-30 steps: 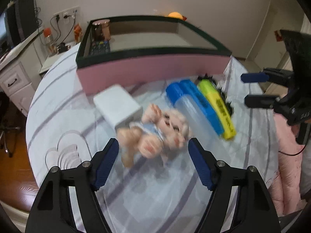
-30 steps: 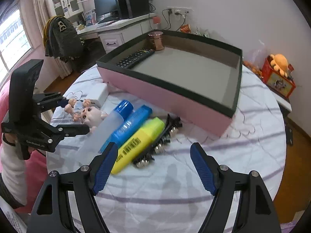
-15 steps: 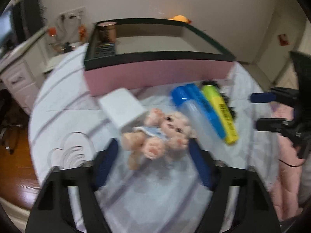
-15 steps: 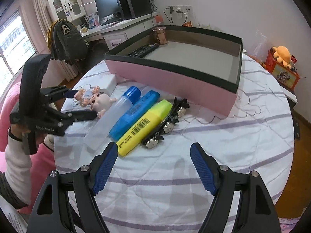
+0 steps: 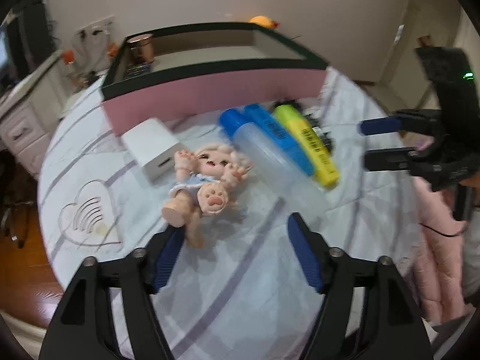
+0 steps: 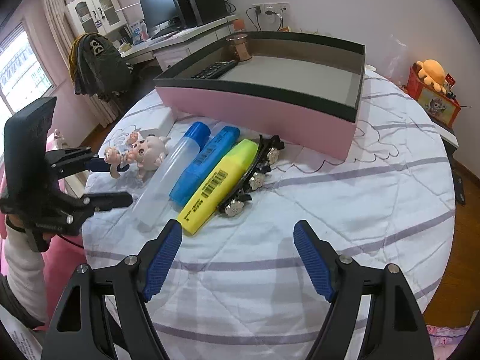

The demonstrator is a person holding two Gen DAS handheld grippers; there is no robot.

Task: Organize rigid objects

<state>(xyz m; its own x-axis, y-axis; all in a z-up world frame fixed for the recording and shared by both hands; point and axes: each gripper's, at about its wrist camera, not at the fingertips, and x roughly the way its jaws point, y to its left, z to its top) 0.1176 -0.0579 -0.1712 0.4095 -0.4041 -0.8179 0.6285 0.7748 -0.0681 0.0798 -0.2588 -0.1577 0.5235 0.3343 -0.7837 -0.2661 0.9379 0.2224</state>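
Claws (image 6: pixel 237 240) open; two markers (image 6: pixel 207 162).

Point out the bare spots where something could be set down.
Most of the tray floor is bare; only the remote and copper cup fill its far left corner. The cloth right of the hair clip is bare too. Crowded: the doll to the clip, before the tray.

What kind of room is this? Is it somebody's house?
Probably a room in a home, maybe a bedroom or study. There is a desk with a computer monitor, a white cabinet by the window, and an orange plush toy on a box.
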